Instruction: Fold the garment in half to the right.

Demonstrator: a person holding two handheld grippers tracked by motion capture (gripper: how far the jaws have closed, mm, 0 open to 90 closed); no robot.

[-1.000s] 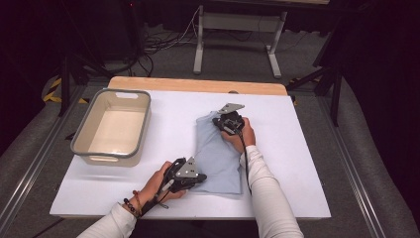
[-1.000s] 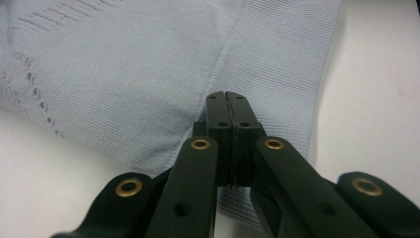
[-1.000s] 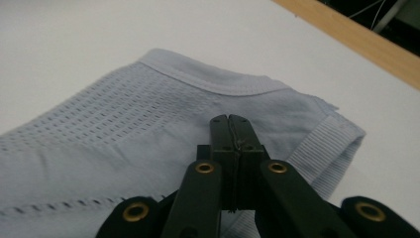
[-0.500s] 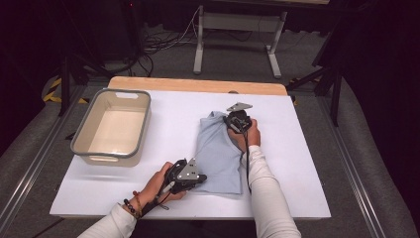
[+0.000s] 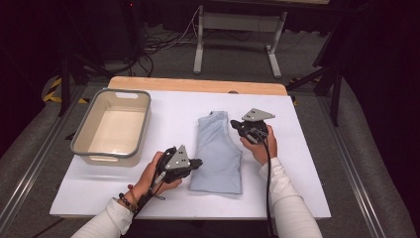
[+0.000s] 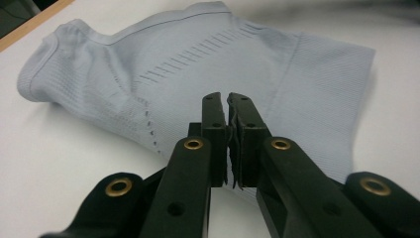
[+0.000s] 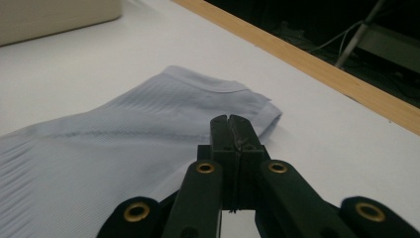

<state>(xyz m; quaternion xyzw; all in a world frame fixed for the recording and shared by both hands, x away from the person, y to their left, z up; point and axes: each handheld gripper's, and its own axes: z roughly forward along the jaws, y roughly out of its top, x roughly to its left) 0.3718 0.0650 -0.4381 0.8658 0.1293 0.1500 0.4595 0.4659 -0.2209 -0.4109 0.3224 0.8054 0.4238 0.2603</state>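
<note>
At the far left of the white table (image 5: 307, 163) stands an empty beige plastic tub with a grey rim (image 5: 112, 126), well apart from the folded pale blue ribbed knit garment (image 5: 218, 151), which lies flat at the table's middle. The left gripper (image 5: 197, 162) sits at the garment's near left edge with jaws almost together and nothing pinched between them, and the right gripper (image 5: 234, 124) hovers at its far right edge with jaws together, also empty. A likely slip is either gripper catching only the top layer, which would pull the fold open when the garment is lifted toward the tub.
</note>
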